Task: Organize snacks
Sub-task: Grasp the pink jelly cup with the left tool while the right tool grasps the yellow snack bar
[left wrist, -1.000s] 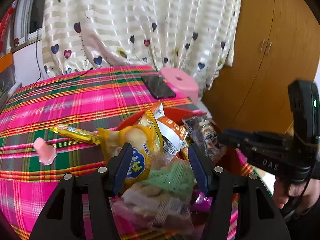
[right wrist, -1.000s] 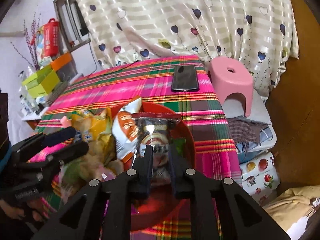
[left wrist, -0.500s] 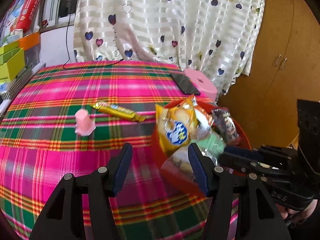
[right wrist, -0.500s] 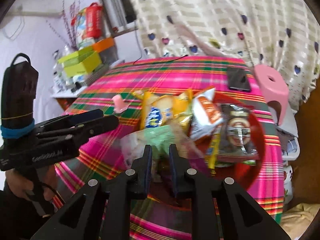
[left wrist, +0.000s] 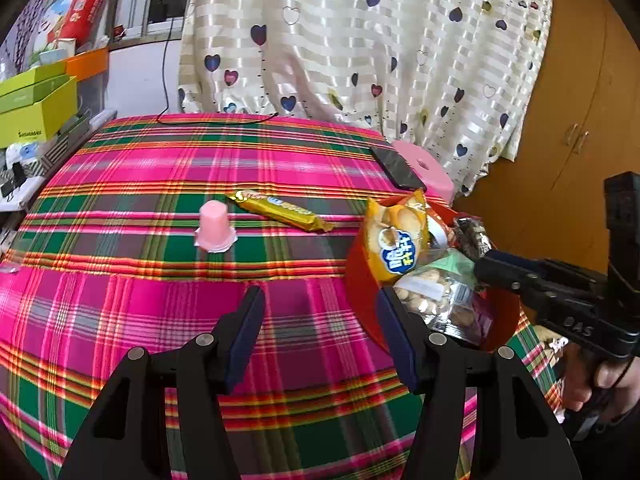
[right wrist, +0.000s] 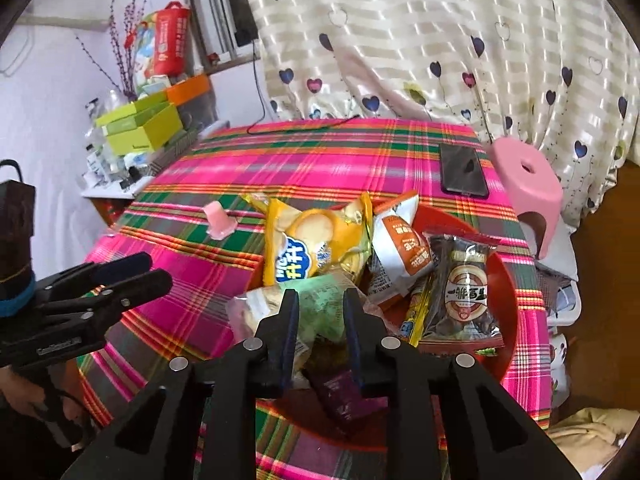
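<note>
Left black two-finger claw spread wide, empty, above plaid tablecloth; right claw slightly parted over round red plastic bowl heaped with snack packets; pink jelly cup, gold-wrapped bar lie on cloth.

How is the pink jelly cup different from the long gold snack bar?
The pink jelly cup is short, round and stands upside down on its wide rim; the gold snack bar is long, thin and lies flat. The cup is plain pale pink, while the bar's wrapper is shiny gold with a blue patch. Both sit on the plaid tablecloth, outside the red bowl, close together but apart, and no gripper holds either.
</note>
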